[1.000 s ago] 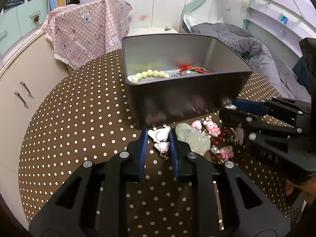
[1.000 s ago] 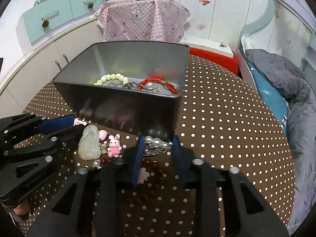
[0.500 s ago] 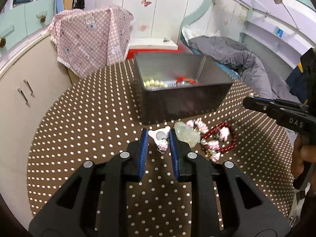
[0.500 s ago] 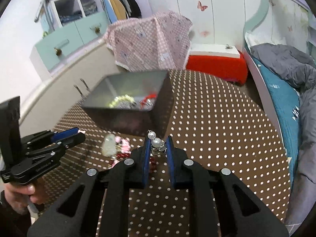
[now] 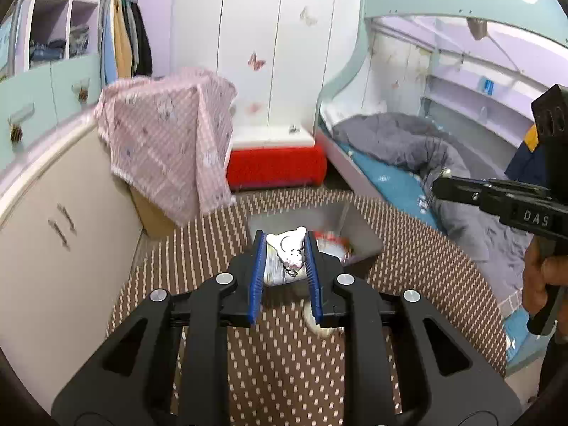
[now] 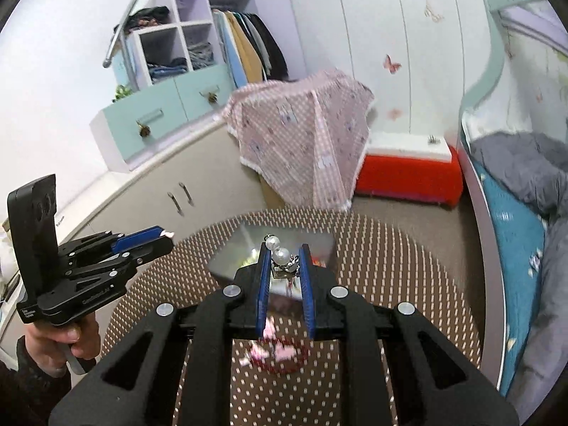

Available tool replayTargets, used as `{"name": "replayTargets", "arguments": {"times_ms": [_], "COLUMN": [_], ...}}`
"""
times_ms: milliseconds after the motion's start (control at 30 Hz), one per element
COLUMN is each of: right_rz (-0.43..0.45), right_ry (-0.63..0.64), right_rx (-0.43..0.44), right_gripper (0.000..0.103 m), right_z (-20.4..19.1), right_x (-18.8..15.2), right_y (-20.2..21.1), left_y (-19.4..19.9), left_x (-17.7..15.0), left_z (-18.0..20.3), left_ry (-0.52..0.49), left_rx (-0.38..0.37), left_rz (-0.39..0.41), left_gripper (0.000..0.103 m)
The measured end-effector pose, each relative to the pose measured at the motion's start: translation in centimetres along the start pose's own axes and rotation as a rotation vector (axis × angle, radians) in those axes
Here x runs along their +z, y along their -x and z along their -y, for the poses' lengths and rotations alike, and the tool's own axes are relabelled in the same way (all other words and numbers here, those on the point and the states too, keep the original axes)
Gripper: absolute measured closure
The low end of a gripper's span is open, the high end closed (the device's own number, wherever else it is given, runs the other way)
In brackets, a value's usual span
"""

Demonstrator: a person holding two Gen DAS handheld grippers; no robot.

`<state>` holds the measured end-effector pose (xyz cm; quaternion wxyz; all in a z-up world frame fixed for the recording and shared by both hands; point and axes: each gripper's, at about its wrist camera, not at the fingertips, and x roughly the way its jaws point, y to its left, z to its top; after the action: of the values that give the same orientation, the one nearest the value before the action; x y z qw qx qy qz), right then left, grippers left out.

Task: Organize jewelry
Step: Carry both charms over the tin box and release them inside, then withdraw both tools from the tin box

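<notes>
The left gripper (image 5: 284, 245) is narrowed on a small white bear charm (image 5: 288, 246), pinched between its blue pads with the ears toward twelve o'clock and the pink part toward six, so its long axis runs up and down along the fingers. The right gripper (image 6: 283, 254) has just been closing and now clamps a pearl pin (image 6: 280, 257): two pearls stacked toward twelve o'clock above a small metal base, long axis also along the fingers. Both tools hang above the open grey metal box (image 6: 319, 245), which sits on the brown polka-dot table (image 5: 277, 372). In the right wrist view, at six o'clock below the fingers, a blurred red bead bracelet (image 6: 284, 364) with pink charms lies on the table outside the box. This looks like the carry step, pieces lifted but not yet stored. The next move likely calls for bringing each piece over the box opening, lowering it, and opening the pads without dropping it onto the table.
</notes>
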<state>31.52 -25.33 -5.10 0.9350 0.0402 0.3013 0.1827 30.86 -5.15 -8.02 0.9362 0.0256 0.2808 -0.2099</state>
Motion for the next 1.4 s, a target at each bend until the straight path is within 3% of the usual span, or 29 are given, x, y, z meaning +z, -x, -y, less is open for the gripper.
{"name": "replayTargets", "arguments": {"times_ms": [200,533,567,600,633,667,700,733,1000,1400], "right_rz": [0.000,-0.094,-0.110,-0.124,-0.133,-0.127,-0.116,-0.098,-0.072,-0.064], "right_ry": [0.027,-0.018,-0.029,-0.041,-0.059,-0.075,-0.088,-0.106,-0.204,-0.189], "right_rx": [0.035,0.041,0.028,0.020,0.012,0.006,-0.005,-0.021,-0.045,-0.046], "right_gripper": [0.089,0.089,0.088,0.083,0.068,0.051,0.018,0.007,0.007,0.007], "right_z": [-0.3,1.1,1.4,1.7,2.1,2.4,2.6,3.0,5.1,4.2], "right_x": [2.8,2.8,2.7,2.5,2.2,2.0,1.8,1.6,-0.4,-2.7], "right_y": [-1.7,-6.9,-7.5,-7.9,-8.1,-7.9,-7.6,-7.2,-5.0,-2.9], "left_y": [-1.7,-6.4,-6.9,-7.1,-7.0,-6.5,-5.8,-5.5,-3.3,-0.5], "left_x": [3.2,4.5,4.5,4.5,4.4,4.4,4.2,4.1,2.4,-0.3], "left_z": [0.4,0.0,-0.1,-0.4,-0.7,-0.9,-1.1,-1.4,-2.7,-2.0], "left_ry": [-0.014,0.000,0.001,0.004,0.014,0.021,0.027,0.042,0.109,0.132], "left_rx": [-0.023,-0.047,-0.034,-0.015,0.036,0.062,0.069,0.068,0.130,0.149], "left_rz": [0.022,-0.068,-0.087,-0.095,-0.077,-0.045,-0.012,-0.013,-0.013,-0.005], "left_gripper": [0.082,0.079,0.074,0.039,0.007,0.006,0.006,0.006,0.006,0.006]}}
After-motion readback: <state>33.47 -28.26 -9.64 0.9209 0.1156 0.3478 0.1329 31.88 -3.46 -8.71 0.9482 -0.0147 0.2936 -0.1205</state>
